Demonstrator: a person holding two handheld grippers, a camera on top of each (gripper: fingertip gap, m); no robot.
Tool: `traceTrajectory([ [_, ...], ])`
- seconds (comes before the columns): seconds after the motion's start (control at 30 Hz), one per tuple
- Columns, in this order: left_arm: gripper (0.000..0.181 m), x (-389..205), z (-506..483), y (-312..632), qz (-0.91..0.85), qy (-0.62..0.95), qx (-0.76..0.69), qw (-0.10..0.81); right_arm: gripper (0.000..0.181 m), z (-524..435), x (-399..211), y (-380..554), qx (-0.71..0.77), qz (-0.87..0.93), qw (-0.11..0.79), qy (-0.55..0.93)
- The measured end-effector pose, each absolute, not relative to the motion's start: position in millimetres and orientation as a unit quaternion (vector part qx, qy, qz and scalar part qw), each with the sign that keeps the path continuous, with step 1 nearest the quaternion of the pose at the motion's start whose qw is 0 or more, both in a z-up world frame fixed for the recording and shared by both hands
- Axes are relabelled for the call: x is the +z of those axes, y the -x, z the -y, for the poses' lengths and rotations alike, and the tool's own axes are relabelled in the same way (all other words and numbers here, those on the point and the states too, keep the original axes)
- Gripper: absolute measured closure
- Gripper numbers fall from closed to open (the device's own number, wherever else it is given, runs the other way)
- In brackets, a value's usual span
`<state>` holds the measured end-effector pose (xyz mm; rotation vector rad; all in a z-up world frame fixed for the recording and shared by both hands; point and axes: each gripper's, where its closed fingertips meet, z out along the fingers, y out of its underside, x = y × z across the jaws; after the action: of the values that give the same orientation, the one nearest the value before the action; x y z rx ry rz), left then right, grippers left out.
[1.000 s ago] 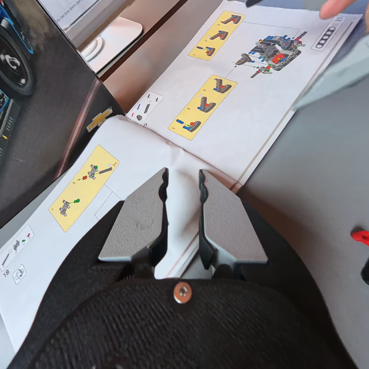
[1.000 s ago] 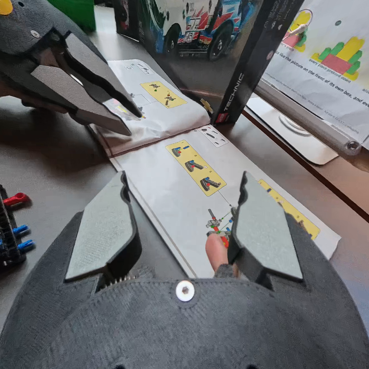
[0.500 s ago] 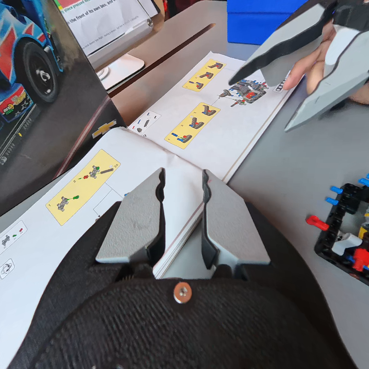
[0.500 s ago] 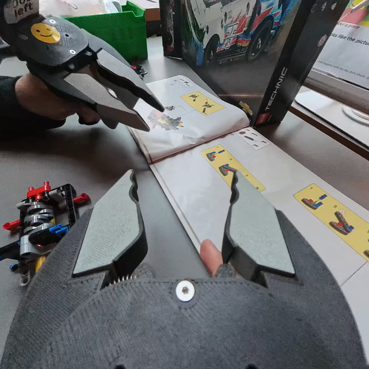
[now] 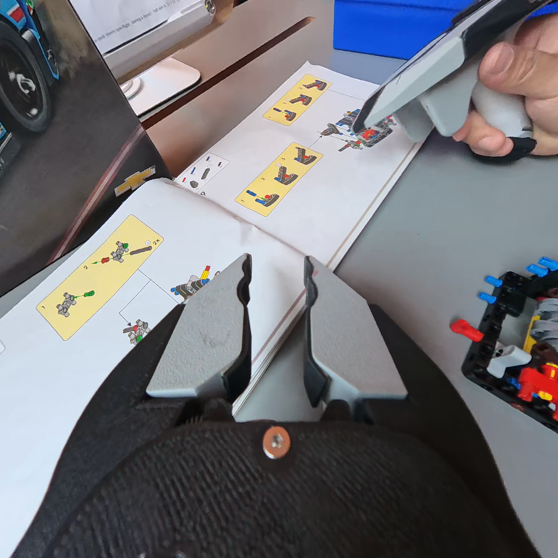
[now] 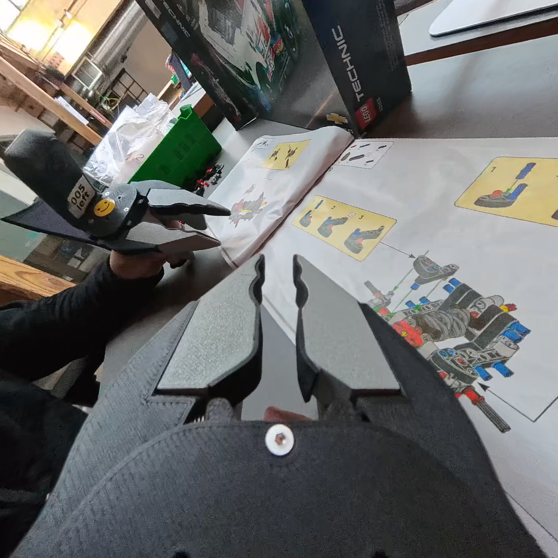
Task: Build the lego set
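The open instruction booklet (image 5: 302, 217) lies flat on the grey table; it also shows in the right wrist view (image 6: 422, 211). My left gripper (image 5: 277, 271) is open and empty, hovering over the booklet's left page edge. It shows from the side in the right wrist view (image 6: 224, 226). My right gripper (image 6: 278, 271) is empty, with only a narrow gap between its fingers, low over the right page. It shows in the left wrist view (image 5: 359, 126), pointing at the printed model picture. A partly built black lego frame (image 5: 510, 341) with blue and red pins sits on the table at right.
The black lego box (image 5: 60, 151) stands behind the booklet, also in the right wrist view (image 6: 332, 75). A green bin (image 6: 181, 151) and a plastic bag (image 6: 129, 142) stand at far left, with small loose parts (image 6: 211, 178) nearby. A blue bin (image 5: 392, 27) and monitor base (image 5: 163, 78) are at the back. My right fingertips sit around 12 cm from my left ones.
My right gripper has narrowed from wide open to a slim gap and moved down over the right page. My left gripper stays over the left page edge, opened slightly wider.
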<state>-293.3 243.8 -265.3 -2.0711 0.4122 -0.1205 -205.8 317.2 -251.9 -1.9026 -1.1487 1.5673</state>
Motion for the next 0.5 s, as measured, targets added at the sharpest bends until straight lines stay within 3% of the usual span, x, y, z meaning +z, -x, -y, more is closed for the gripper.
traceTrajectory([
  [0.07,0.149,-264.9,-243.3,293.4,-0.172,0.853,-0.044,0.491,0.153,-317.0,-254.2,206.3,0.558,0.416,0.210,0.686],
  [0.2,0.150,-258.4,-238.7,290.9,-0.172,0.848,-0.049,0.499,0.144,-314.8,-250.9,205.2,0.546,0.445,0.239,0.669],
  [0.37,0.153,-246.4,-215.9,285.6,-0.178,0.833,-0.068,0.520,0.118,-308.9,-223.4,200.3,0.523,0.515,0.369,0.570],
  [0.47,0.181,-239.0,-200.7,280.3,-0.196,0.812,-0.080,0.544,0.104,-315.8,-217.5,199.7,0.465,0.537,0.450,0.540],
  [0.5,0.181,-234.6,-197.1,277.6,-0.199,0.802,-0.084,0.557,0.104,-319.4,-220.4,199.9,0.440,0.543,0.460,0.548],
])
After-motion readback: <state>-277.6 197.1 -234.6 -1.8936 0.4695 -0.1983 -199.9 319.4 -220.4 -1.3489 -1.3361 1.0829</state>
